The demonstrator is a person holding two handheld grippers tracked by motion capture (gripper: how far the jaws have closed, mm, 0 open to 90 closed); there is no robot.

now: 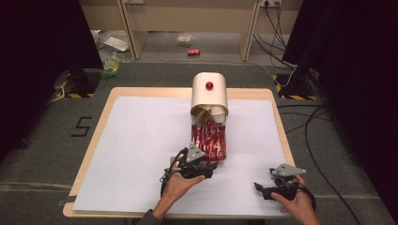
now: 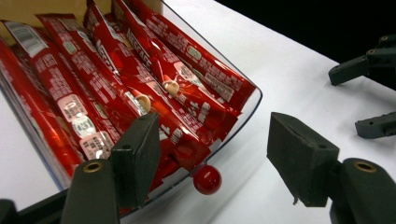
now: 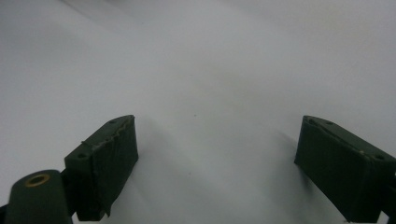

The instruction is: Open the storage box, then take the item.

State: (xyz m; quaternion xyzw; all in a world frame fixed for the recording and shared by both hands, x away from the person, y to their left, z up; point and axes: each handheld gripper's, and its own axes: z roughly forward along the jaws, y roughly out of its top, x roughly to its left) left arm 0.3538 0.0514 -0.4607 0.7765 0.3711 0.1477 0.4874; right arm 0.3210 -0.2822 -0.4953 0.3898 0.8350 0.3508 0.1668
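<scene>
A: While your left gripper (image 2: pixel 212 161) straddles the small round red knob (image 2: pixel 207 179), what's gripped?
B: Nothing; its jaws gape at the clear drawer (image 2: pixel 243 112) of glossy red packets (image 2: pixel 140 79). Your right gripper (image 3: pixel 215 163) rests wide open over matte white paper (image 3: pixel 210 70).

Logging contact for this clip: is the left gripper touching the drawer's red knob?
Apart. In the left gripper view, the red knob sits between the left gripper pads with bare space on both sides.

Digit "5" (image 1: pixel 82 126) marked in black on floor left of desk (image 1: pixel 101 115). Red sachets (image 2: pixel 140 88) in clear tray carry white print, too blurred to read. No other legible text.
</scene>
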